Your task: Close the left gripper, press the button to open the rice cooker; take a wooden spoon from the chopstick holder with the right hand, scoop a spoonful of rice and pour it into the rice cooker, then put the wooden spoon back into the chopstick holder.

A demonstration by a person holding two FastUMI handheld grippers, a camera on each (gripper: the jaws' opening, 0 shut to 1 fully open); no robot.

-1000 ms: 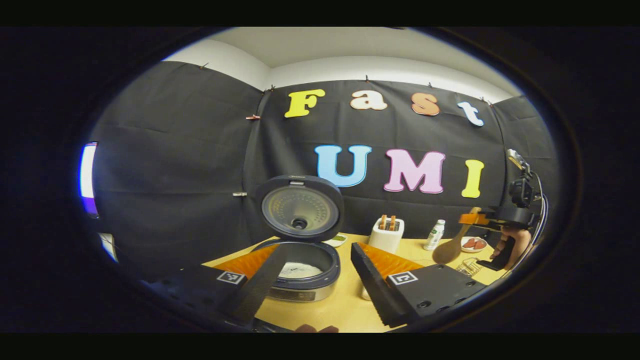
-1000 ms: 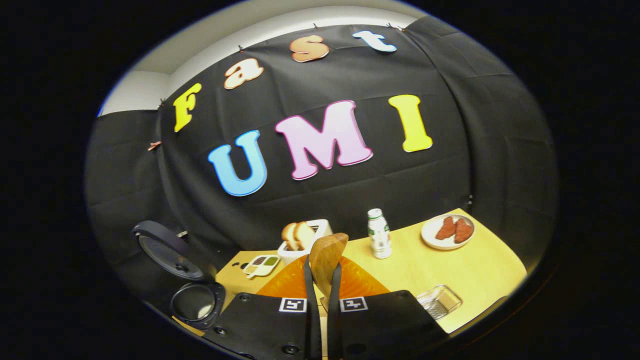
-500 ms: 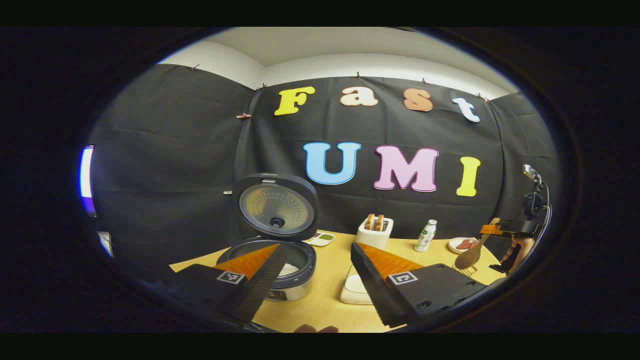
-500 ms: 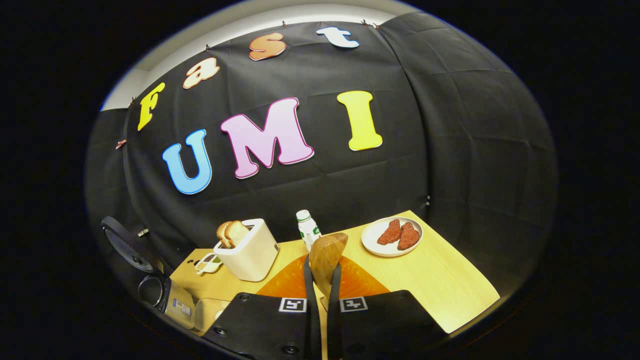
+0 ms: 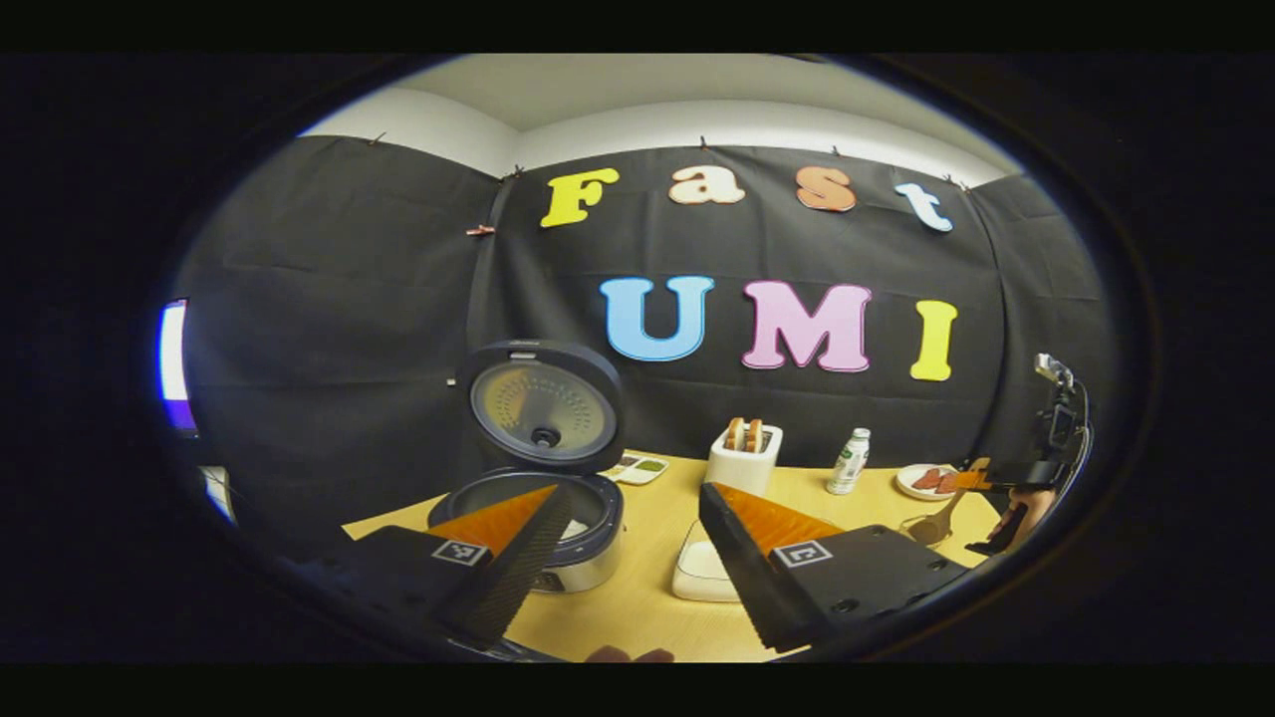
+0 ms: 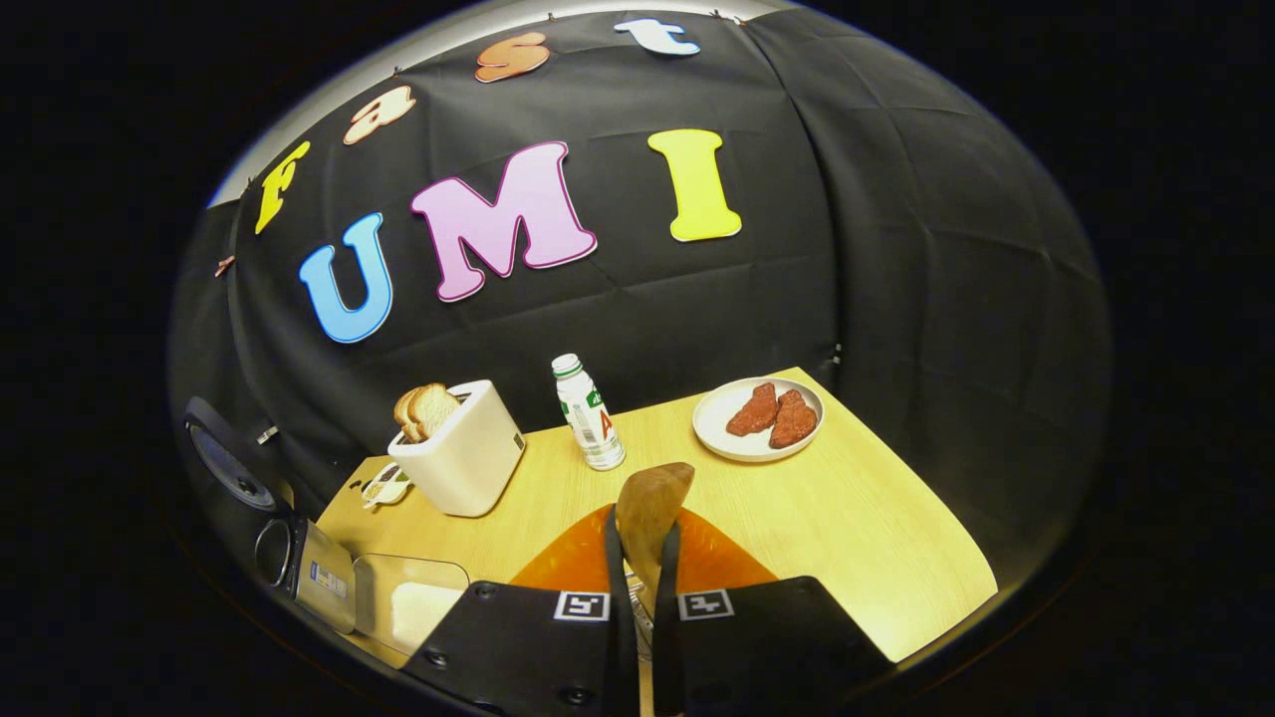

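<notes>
Return step in hand, by judgement: right gripper [image 6: 637, 558] clamps the tan wooden spoon [image 6: 652, 508] over the wire chopstick holder [image 5: 921, 526], well right of the open round grey rice cooker [image 5: 538, 518]. Left gripper [image 5: 637, 558] stands wide, empty. Next: lower, release.

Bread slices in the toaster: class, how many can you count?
2. Both bread slices stand side by side in the slots of the white toaster, left of the bottle in the right gripper view. Anything deeper in the slots would be hidden.

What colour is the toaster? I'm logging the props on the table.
The toaster is white or cream, with browned toast in its slots; clearest in the right gripper view.
</notes>
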